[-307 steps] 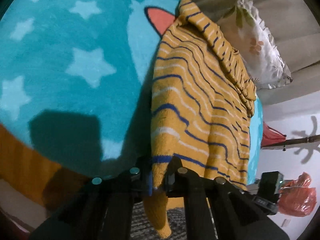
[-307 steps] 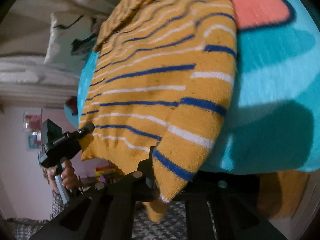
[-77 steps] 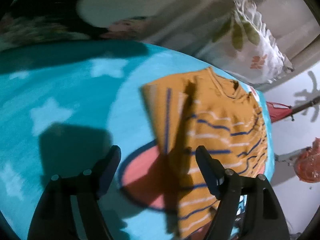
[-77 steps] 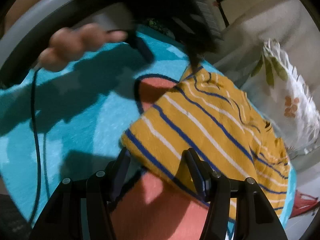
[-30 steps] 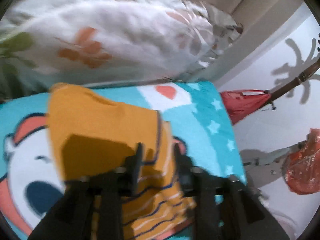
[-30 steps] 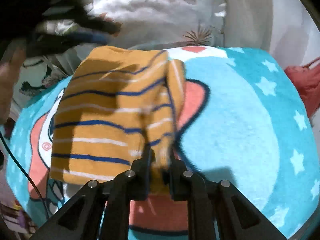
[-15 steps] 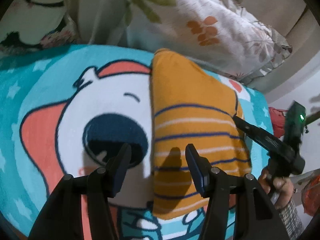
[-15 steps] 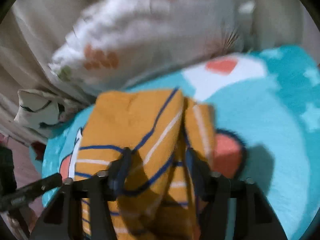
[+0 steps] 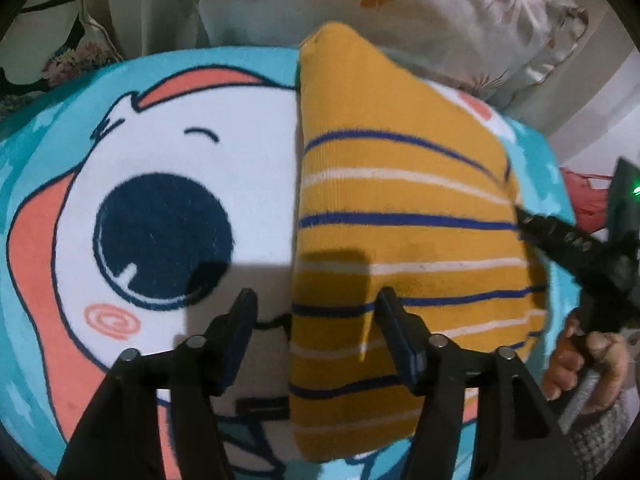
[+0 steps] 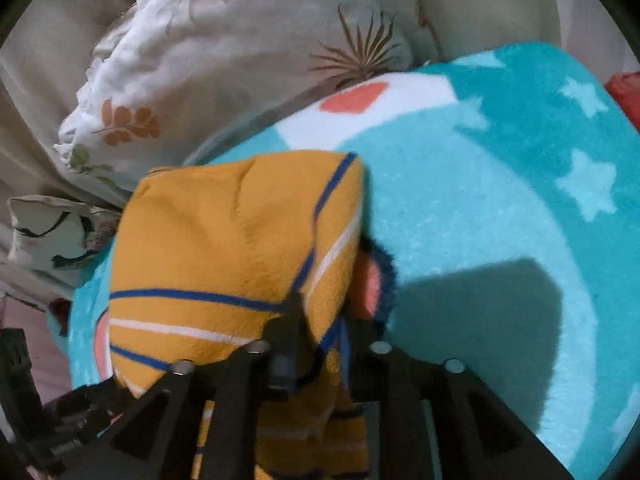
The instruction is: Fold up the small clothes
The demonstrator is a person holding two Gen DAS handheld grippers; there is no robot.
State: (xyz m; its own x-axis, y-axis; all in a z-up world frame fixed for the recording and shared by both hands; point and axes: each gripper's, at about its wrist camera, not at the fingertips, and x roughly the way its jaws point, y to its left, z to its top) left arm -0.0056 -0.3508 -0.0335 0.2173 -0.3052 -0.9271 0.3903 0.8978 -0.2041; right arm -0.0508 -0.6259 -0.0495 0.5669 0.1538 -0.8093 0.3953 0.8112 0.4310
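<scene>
A small yellow sweater (image 9: pixel 384 216) with blue and white stripes lies folded into a compact rectangle on a teal cartoon blanket (image 9: pixel 160 160). My left gripper (image 9: pixel 314 312) is open and empty, hovering over the sweater's left edge. My right gripper (image 10: pixel 316 332) is at the sweater's right edge (image 10: pixel 240 240), its fingers close together with a fold of the fabric between them. In the left wrist view the right gripper (image 9: pixel 516 208) touches the sweater's far right edge.
Floral pillows (image 10: pixel 224 60) lie behind the blanket against a beige headboard. A red bag (image 9: pixel 584 196) sits off the blanket's right side. The blanket's starred teal border (image 10: pixel 520 200) stretches to the right of the sweater.
The left gripper has moved closer to and lower over the sweater. The right gripper has come down onto the sweater's right edge, with its fingers closer together on the fabric.
</scene>
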